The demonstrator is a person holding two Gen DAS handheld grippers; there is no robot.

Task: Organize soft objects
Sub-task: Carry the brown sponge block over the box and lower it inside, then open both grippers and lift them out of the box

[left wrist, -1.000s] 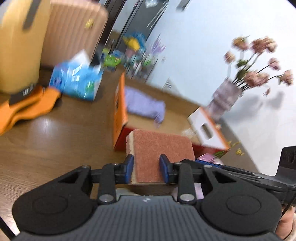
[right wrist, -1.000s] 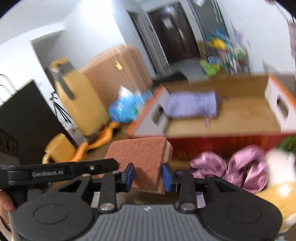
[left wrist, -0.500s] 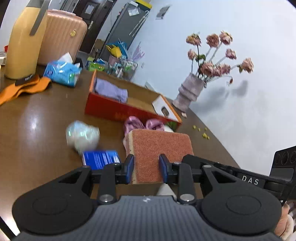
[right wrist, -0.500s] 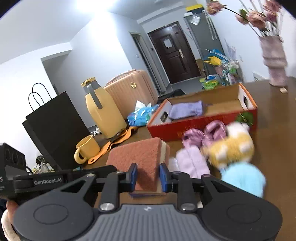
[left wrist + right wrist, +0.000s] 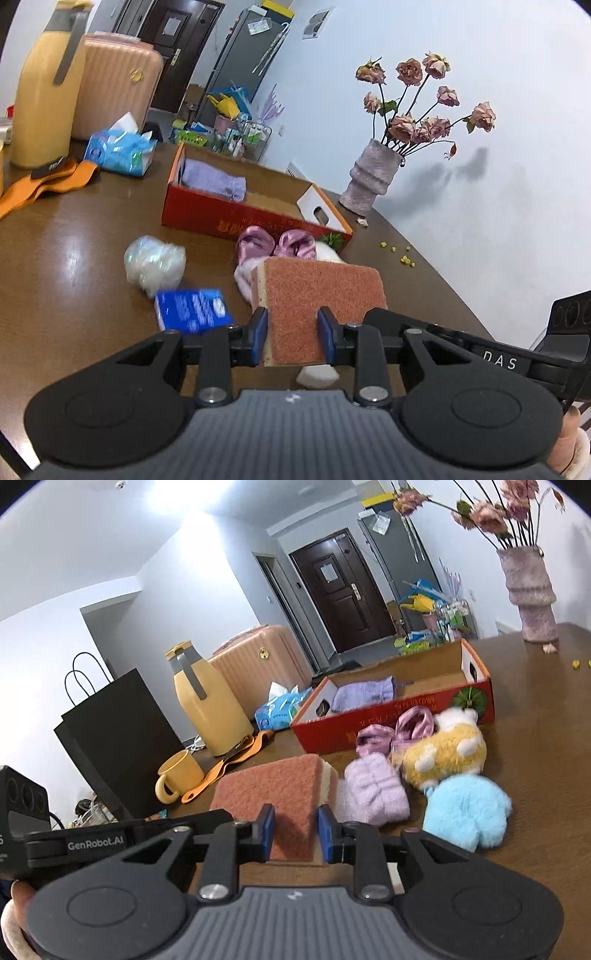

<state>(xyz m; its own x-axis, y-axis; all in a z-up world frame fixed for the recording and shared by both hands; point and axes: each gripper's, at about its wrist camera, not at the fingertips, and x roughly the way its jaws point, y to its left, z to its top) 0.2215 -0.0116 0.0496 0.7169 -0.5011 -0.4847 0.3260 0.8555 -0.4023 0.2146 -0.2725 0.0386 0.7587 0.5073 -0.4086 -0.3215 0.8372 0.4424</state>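
A rust-red sponge [image 5: 321, 291] with a pale yellow underside hangs above the brown table, held from two sides. My left gripper [image 5: 291, 334] is shut on its near edge. In the right wrist view the same sponge [image 5: 273, 790] sits between the blue pads of my right gripper [image 5: 293, 830], also shut on it. Beyond it stands an open red cardboard box [image 5: 236, 221] holding a purple cloth [image 5: 214, 181]. In front of the box [image 5: 332, 731] lie pink satin scrunchies [image 5: 395, 731], a yellow plush toy [image 5: 443, 753], a lilac fluffy piece [image 5: 376, 790] and a light blue fluffy piece [image 5: 467, 810].
A shiny white ball [image 5: 155, 264] and a blue packet [image 5: 192, 308] lie left of the sponge. A yellow thermos [image 5: 44, 92], tissue pack [image 5: 118, 147] and orange strap [image 5: 48, 181] stand far left. A flower vase [image 5: 373, 181] is at the back right. A yellow mug [image 5: 177, 775] and black bag [image 5: 114, 738] are near.
Both grippers drew back from the red box with the sponge still between them. The box now looks smaller and farther, and the soft items in front of it have come into view.
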